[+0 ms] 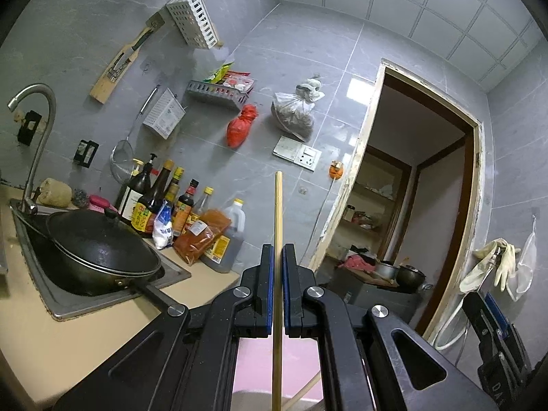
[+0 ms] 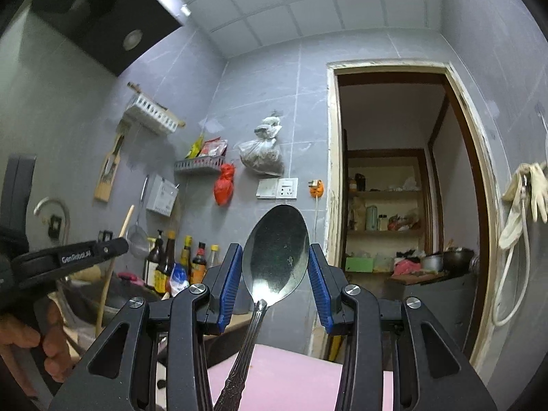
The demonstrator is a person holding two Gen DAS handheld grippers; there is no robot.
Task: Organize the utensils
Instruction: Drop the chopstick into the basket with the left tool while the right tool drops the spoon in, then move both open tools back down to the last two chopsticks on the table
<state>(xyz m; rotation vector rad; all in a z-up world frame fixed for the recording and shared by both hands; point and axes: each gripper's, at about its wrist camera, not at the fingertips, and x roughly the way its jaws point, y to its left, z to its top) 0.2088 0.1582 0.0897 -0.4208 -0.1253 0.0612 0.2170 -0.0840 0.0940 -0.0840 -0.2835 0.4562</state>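
In the left wrist view my left gripper (image 1: 278,250) is shut on a pale wooden chopstick (image 1: 278,212) that stands upright between the blue pads. A second chopstick (image 1: 304,390) lies slanted below it. In the right wrist view my right gripper (image 2: 275,246) is shut on a metal spoon (image 2: 275,250). Its pads press on both edges of the bowl, and the patterned handle runs down toward the camera. The left gripper (image 2: 85,253) shows at the left edge of that view with its chopstick (image 2: 118,250), held by a hand (image 2: 51,342).
A white slotted holder (image 1: 195,20) hangs high on the grey tiled wall. A black wok (image 1: 102,250) fills the sink (image 1: 54,304) under the tap. Sauce bottles (image 1: 164,202) crowd the counter's back. A pink board (image 2: 301,376) lies below the grippers. A doorway (image 1: 411,188) opens at the right.
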